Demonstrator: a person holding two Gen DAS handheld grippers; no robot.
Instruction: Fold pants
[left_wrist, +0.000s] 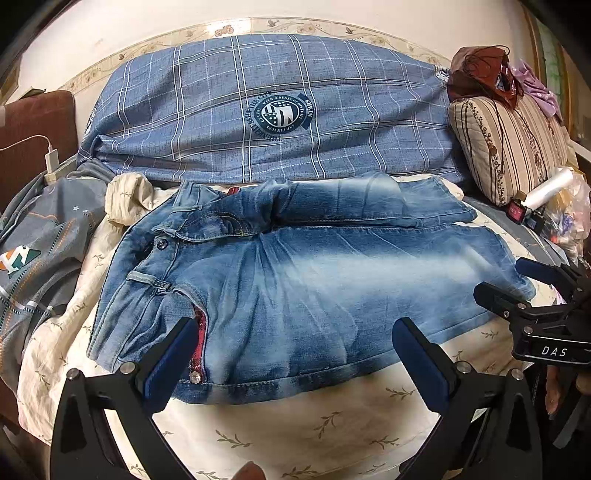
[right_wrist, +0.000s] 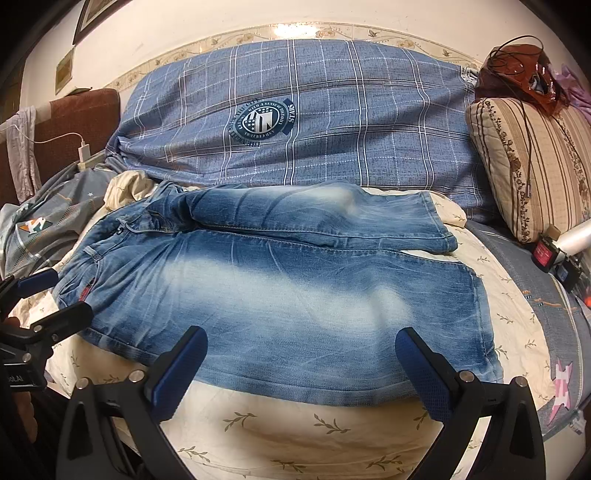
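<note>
Faded blue jeans (left_wrist: 314, 280) lie flat on the cream leaf-print sheet (left_wrist: 295, 424), waist to the left and both legs running right. My left gripper (left_wrist: 295, 328) hovers open over the near edge by the waist and the red-lined pocket, with nothing between its blue pads. In the right wrist view the jeans (right_wrist: 277, 295) fill the middle. My right gripper (right_wrist: 301, 334) stands open above the near leg's lower edge, close to the hem end. Each gripper shows in the other's view: the right one (left_wrist: 502, 277) at the hem, the left one (right_wrist: 59, 293) at the waist.
A folded blue plaid quilt (left_wrist: 277, 110) lies behind the jeans against the wall. A striped pillow (left_wrist: 509, 147) with a brown bag on top stands at the right, with a plastic roll (left_wrist: 550, 184) below it. A grey duvet (left_wrist: 37, 251) and a charger (left_wrist: 51, 158) sit at the left.
</note>
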